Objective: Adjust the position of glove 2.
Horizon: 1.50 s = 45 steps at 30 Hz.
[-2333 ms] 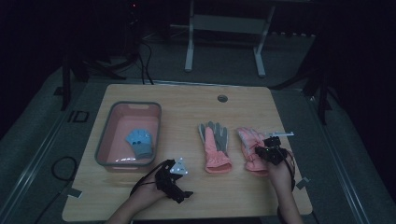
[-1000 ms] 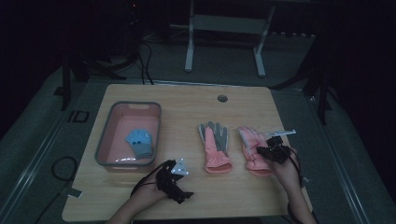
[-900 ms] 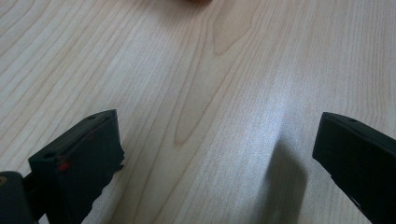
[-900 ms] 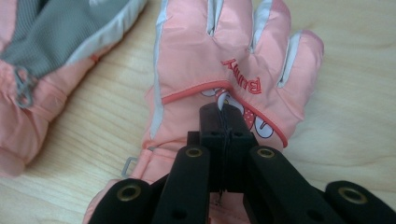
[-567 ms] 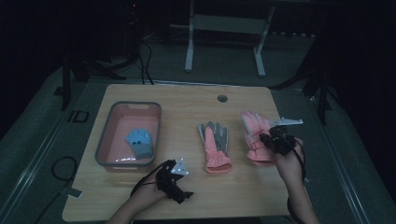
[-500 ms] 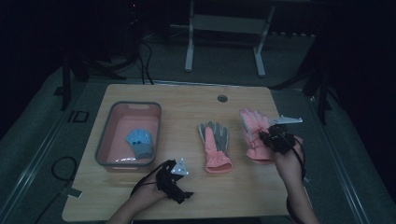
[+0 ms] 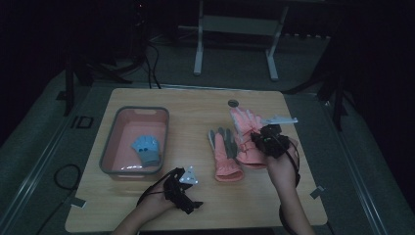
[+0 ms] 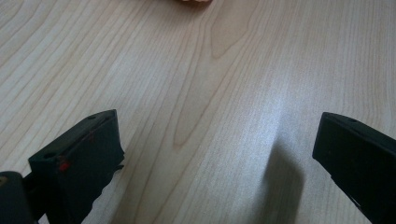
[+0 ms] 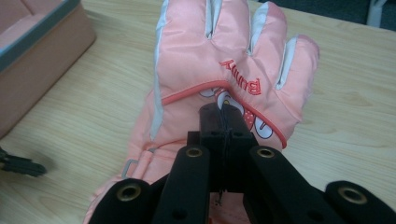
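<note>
My right gripper [image 7: 258, 140] is shut on a pink glove [image 7: 243, 128] and holds it above the table's right half. In the right gripper view the jaws [image 9: 222, 116] pinch the fabric on the glove's back [image 9: 205, 60], just under its red lettering. A second pink glove [image 7: 225, 157] with grey fingers lies flat just to the left. A small blue glove [image 7: 147, 149] rests inside the pink tray [image 7: 142, 110]. Near the front edge my left gripper [image 7: 188, 201] stands open; in the left gripper view it [image 8: 219, 154] has bare wood between its jaws.
The wooden table [image 7: 195, 103] has a round grommet [image 7: 233, 103] near its far edge. The tray's wall [image 9: 42, 42] rises to the left of the held glove. Dark floor, cables and a stand's legs lie beyond the table.
The right gripper has risen and shifted away and to the left with the pink glove, which has come up off the table. The left gripper has stayed in place.
</note>
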Available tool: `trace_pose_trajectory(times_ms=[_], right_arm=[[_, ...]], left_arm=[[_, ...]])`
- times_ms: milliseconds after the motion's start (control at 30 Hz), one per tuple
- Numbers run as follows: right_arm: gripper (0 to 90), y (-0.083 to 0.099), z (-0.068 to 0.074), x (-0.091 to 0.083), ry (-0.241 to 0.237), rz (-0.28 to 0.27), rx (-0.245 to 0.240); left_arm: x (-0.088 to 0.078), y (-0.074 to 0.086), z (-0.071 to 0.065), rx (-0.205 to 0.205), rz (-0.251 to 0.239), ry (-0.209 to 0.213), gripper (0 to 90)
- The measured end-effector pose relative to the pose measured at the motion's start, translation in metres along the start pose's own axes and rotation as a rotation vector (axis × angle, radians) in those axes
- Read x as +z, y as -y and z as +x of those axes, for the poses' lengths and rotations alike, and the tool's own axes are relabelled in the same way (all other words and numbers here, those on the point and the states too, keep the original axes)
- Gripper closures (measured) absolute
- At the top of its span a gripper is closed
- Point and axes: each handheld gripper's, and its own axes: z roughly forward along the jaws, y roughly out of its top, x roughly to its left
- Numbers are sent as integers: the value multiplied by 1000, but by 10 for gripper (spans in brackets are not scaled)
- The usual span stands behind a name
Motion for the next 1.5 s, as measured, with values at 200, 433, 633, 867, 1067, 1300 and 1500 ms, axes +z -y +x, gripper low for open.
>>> trace_pose_trajectory(times_ms=[200, 433, 633, 867, 1067, 1300, 1500], right_arm=[[895, -2, 21, 14, -22, 15, 19], [895, -1, 39, 36, -3, 45, 25], [895, 12, 40, 59, 3, 96, 56], [877, 23, 47, 84, -7, 146, 64], [812, 29, 45, 90, -48, 144, 73], [703, 25, 35, 85, -99, 134, 43], [478, 19, 25, 75, -137, 108, 1]], left_arm=[[0, 0, 0, 1, -2, -3, 15], [0, -1, -1, 4, -2, 0, 15], [-1, 0, -1, 7, -3, -2, 15], [0, -1, -2, 8, 1, 1, 15], [1, 0, -2, 4, 5, 5, 15], [2, -1, -1, -7, 7, 2, 16], [2, -2, 0, -19, 13, -6, 15]])
